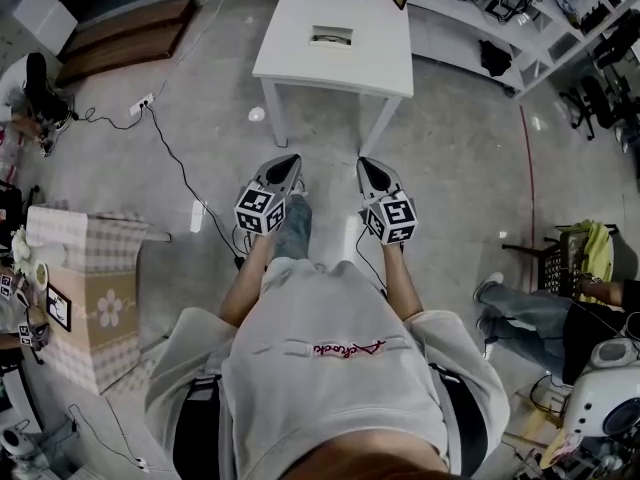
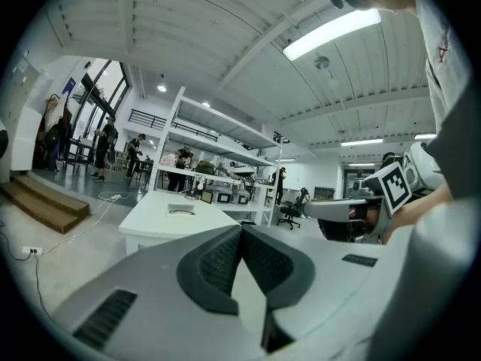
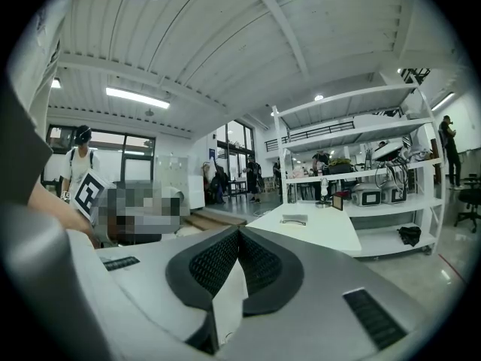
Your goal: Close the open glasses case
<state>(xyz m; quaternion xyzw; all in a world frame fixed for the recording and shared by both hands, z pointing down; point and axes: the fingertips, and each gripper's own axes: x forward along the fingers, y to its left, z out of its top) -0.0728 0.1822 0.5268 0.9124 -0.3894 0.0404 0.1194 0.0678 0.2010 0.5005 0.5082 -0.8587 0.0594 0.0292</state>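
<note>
1. On the top of the white rectangular table (image 1: 300,63), near its middle, the small light-coloured rectangular glasses case (image 1: 331,37) is seen lying flat. Whether its lid is raised cannot be made out at this range.
2. The table is set on a grey concrete floor (image 1: 450,158), ahead of the person, and the case is well apart from both grippers.
3. The grey left gripper (image 1: 290,161), with its marker cube, is held out in front of the person's waist and pointed toward the table, roughly level. Its dark ribbed pads (image 2: 218,265) are pressed together at the tips, and nothing is held between them.
4. The grey right gripper (image 1: 364,163) is held the same way. Its ribbed pads (image 3: 214,265) are likewise brought together, with nothing between them.
5. The two grippers are kept side by side and apart, with their tips short of the table's near edge in the head view.
6. White shelving (image 3: 353,164) loaded with equipment is seen behind the table, and a brown wooden platform (image 1: 130,33) to its left. A black cable (image 1: 185,178) is laid across the floor from a white power strip (image 1: 141,104).
</note>
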